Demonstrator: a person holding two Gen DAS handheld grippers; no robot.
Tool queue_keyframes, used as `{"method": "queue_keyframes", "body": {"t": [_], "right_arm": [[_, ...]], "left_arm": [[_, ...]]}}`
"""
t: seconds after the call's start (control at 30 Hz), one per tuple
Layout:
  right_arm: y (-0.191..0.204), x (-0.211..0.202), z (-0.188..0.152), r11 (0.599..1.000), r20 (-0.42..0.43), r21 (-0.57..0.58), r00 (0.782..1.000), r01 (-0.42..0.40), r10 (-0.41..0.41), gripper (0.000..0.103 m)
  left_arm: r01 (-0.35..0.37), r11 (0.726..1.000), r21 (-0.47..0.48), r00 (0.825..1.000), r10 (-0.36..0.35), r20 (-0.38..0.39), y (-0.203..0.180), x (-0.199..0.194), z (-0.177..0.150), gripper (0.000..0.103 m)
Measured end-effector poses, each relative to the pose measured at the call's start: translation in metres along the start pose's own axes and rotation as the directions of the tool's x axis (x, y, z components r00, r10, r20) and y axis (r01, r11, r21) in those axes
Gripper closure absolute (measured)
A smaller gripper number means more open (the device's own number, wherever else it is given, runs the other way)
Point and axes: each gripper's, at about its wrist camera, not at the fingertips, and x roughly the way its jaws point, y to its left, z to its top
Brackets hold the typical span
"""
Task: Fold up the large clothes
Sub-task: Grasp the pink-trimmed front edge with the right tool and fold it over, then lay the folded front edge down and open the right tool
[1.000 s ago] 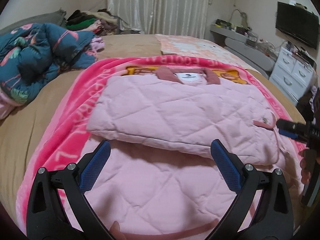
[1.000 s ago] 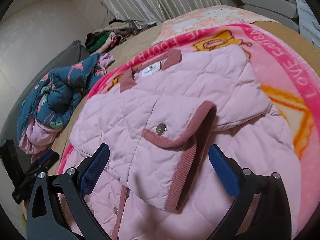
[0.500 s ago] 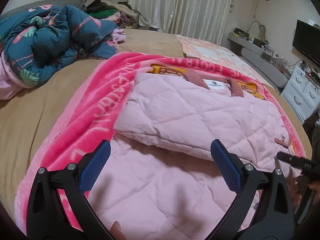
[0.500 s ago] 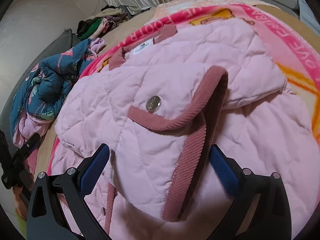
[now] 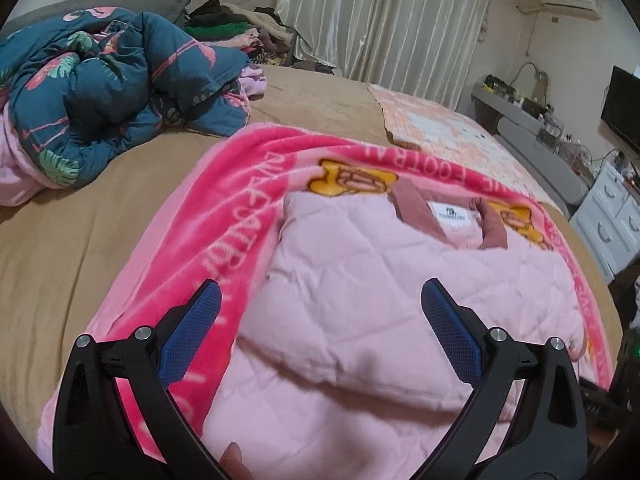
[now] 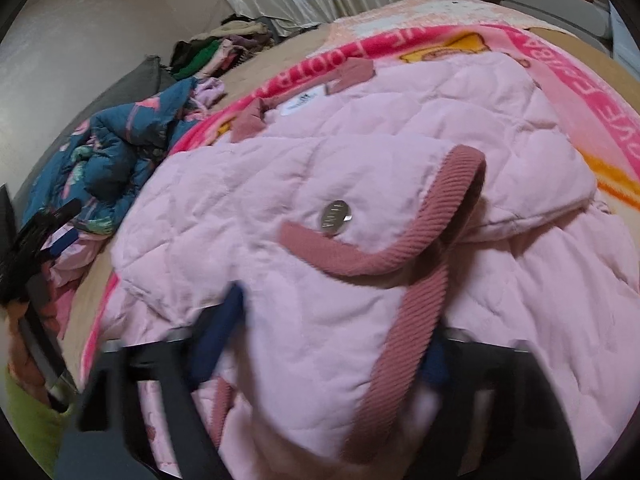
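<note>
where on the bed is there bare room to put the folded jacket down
Bare tan sheet lies left of the pink blanket, below the teal flamingo duvet. A smaller tan strip runs between the duvet and the peach mat. The blanket's middle is filled by the pink quilted jacket; the far corner holds a clothes pile.

The left wrist view looks along the bed from the jacket's (image 5: 384,312) hem toward its collar at 12 o'clock, curtains (image 5: 384,20) beyond. The right wrist view sits close over the jacket (image 6: 360,184), blurred. Both share jacket, blanket (image 5: 224,216) and duvet (image 5: 108,80).
</note>
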Motion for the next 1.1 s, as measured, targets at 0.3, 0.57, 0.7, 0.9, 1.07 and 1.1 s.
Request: {"method": "queue_keyframes", "body": {"t": [0.3,0.57,0.7,0.9,1.07,1.1], "right_arm": [[0.026,-0.027,0.036,0.983,0.116,-0.182,0.993,0.015,0.007,0.082],[0.019,-0.036,0.092,0.975,0.22,-0.193,0.973,0.11,-0.067,0.085],[0.012,-0.028,0.11,0.97,0.243,-0.181,0.963,0.165,-0.118,0.085],[-0.015,-0.004,0.112,0.971,0.198,-0.106,0.961,0.215,-0.191,0.085],[-0.03,0.009,0.1,0.966,0.153,-0.058,0.958,0.253,-0.241,0.071],[-0.03,0.008,0.097,0.966,0.152,-0.048,0.957,0.256,-0.246,0.062]], "left_arm": [[0.048,0.998,0.028,0.998,-0.049,0.026,-0.003,0.01,-0.004,0.009],[0.061,0.997,0.038,0.998,-0.061,-0.015,-0.002,0.03,-0.018,0.009],[0.066,0.996,0.063,0.998,-0.065,-0.011,-0.008,0.032,-0.018,0.009],[0.092,0.993,0.07,0.996,-0.091,-0.021,-0.017,0.041,-0.021,0.01],[0.125,0.989,0.08,0.992,-0.123,-0.022,-0.023,0.046,-0.023,0.015],[0.129,0.988,0.088,0.992,-0.127,-0.025,-0.025,0.047,-0.024,0.017]]}}
